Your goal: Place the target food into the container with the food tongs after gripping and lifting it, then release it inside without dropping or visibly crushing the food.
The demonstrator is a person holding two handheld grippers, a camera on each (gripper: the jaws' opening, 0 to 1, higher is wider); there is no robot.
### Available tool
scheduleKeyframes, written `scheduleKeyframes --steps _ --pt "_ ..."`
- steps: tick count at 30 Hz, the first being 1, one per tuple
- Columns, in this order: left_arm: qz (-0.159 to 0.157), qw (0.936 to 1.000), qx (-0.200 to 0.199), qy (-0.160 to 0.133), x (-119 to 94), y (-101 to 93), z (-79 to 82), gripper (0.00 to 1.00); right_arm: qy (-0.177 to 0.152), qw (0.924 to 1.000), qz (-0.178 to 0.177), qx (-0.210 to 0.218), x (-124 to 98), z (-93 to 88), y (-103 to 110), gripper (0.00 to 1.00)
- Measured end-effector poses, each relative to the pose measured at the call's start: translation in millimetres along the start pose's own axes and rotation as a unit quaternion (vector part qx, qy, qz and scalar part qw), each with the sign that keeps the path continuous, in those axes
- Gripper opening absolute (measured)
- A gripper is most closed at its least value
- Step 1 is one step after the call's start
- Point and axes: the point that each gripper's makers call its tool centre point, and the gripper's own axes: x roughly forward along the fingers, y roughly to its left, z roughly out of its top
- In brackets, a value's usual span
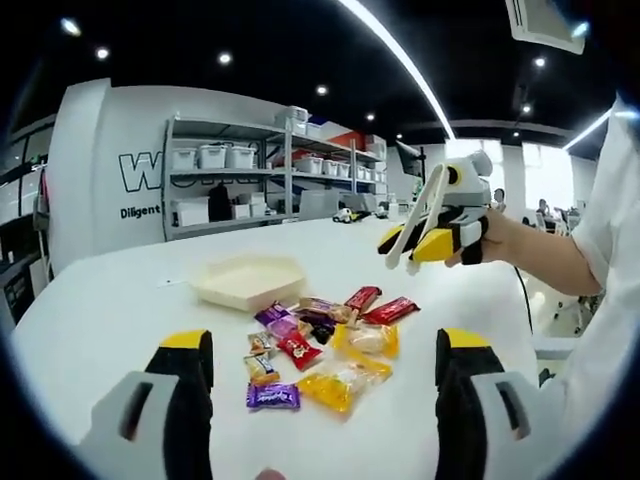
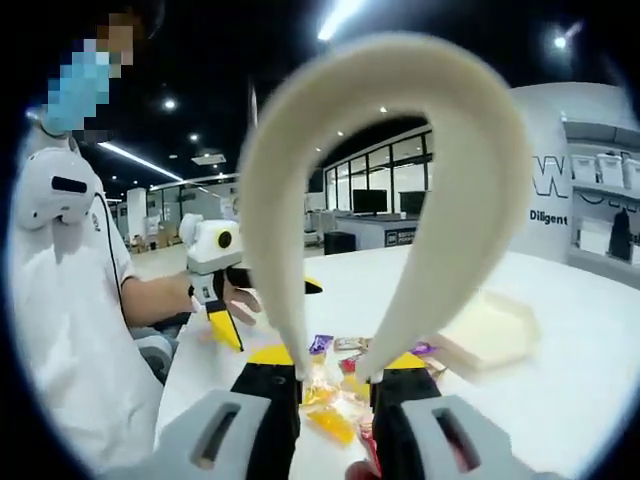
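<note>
Left hand-held gripper [image 1: 320, 385]: jaws wide apart, holding nothing; low over the white surface [image 1: 120, 300], with the snacks between and just beyond its tips.
Right hand-held gripper [image 2: 335, 385]: jaws narrow, clamped on the cream tongs [image 2: 400, 150]; in the left gripper view it hangs above the surface at the right, held by a hand [image 1: 490, 240].
Tongs: looped end rises toward the camera in the right gripper view; whether the tips touch any food cannot be told.
Snacks [image 1: 320, 345]: a loose pile of wrapped pieces in red, purple, yellow and orange, lying on the surface, below the tongs and apart from them.
Container [image 1: 250, 280]: shallow cream tray, just beyond the pile, nothing in it.
Background: shelves [image 1: 270, 170] with white bins.
</note>
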Motion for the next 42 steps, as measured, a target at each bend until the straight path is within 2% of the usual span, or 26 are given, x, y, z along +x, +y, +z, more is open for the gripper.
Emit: scheduleKeyframes --steps 9,19,29,42 --pt "0.002 0.9999 -0.015 0.007 -1.1 3.2 0.6 0.94 0.006 0.9997 -0.025 0.000 -4.3 5.9 -5.2 0.21" --pt "-0.006 0.9998 -0.015 0.010 0.7 3.1 -1.0 0.94 0.014 0.9997 -0.012 -0.015 -11.9 6.8 -6.1 0.21" --pt "-0.011 0.9997 -0.017 0.016 5.3 4.0 -6.0 0.94 0.046 0.9978 0.039 -0.028 -18.0 -11.3 -10.7 0.21" --pt "-0.013 0.9995 -0.023 0.017 10.7 7.4 -8.3 0.94 0.081 0.9944 0.065 -0.021 -17.0 -40.4 -23.4 0.21"
